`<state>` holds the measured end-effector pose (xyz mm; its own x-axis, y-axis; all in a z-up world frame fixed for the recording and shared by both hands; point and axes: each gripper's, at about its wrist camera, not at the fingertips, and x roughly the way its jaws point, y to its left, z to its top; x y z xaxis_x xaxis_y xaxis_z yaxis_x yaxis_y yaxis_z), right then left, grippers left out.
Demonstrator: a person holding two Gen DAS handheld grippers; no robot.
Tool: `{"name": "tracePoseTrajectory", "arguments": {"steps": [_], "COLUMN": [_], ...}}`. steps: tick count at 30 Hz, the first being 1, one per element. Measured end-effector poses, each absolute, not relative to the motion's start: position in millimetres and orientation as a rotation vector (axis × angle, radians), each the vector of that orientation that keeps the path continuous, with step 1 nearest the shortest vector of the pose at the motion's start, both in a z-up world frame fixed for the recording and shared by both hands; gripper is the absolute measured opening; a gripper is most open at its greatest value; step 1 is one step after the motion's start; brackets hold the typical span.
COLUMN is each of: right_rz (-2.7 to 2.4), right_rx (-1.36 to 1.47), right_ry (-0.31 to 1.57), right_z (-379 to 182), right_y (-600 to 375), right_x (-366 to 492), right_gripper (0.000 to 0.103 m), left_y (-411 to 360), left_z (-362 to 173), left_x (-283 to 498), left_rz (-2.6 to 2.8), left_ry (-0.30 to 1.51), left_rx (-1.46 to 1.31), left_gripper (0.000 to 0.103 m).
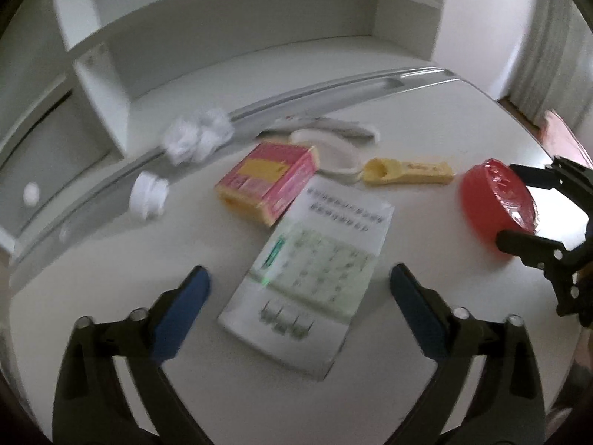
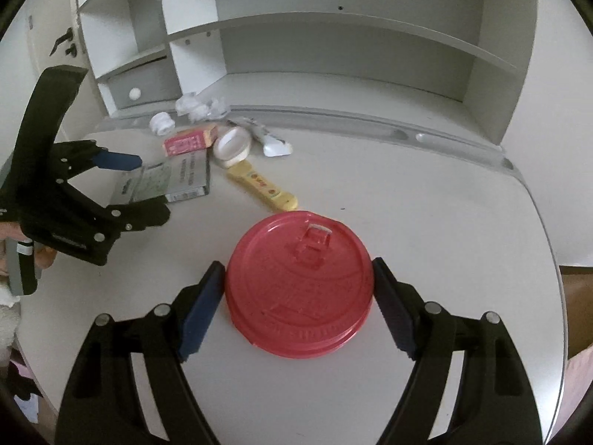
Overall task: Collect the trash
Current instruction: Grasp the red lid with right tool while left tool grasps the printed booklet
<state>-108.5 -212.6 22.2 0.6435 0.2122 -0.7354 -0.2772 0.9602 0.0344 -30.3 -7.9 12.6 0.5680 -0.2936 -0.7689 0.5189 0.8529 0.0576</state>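
Note:
A red plastic lid (image 2: 300,289) lies flat on the white desk (image 2: 437,200), and my right gripper (image 2: 296,265) is shut on it, one blue pad against each side of its rim. The left wrist view shows that same grip on the red lid (image 1: 485,200) at the right gripper (image 1: 507,202). My left gripper (image 1: 298,272) stands open astride a flat white printed box (image 1: 307,270), with a gap at both pads. The right wrist view has the left gripper (image 2: 152,185) over that box (image 2: 178,178) at the left.
Beyond the box lie a pink and yellow carton (image 1: 268,180), a yellow wrapper (image 1: 407,172), a white ring (image 1: 326,148), a crumpled tissue (image 1: 196,137) and a small white wad (image 1: 148,194). A white shelf unit (image 2: 333,37) with a drawer (image 2: 148,81) closes off the desk's back.

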Motion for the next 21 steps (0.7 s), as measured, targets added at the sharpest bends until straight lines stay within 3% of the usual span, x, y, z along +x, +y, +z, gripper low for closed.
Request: {"name": "tracePoseTrajectory", "arguments": {"steps": [1, 21], "right_rz": [0.269, 0.127], "right_rx": [-0.083, 0.046], "right_ry": [0.822, 0.745], "right_z": [23, 30], "right_y": [-215, -245], "right_x": [-109, -114], "right_gripper": [0.077, 0.077], "left_y": [-8, 22], "left_z": [15, 16], "left_x": [-32, -48], "left_rz": [-0.486, -0.463], "left_ry": [0.816, 0.797], "left_rx": [0.287, 0.021], "left_gripper": [0.064, 0.060]}}
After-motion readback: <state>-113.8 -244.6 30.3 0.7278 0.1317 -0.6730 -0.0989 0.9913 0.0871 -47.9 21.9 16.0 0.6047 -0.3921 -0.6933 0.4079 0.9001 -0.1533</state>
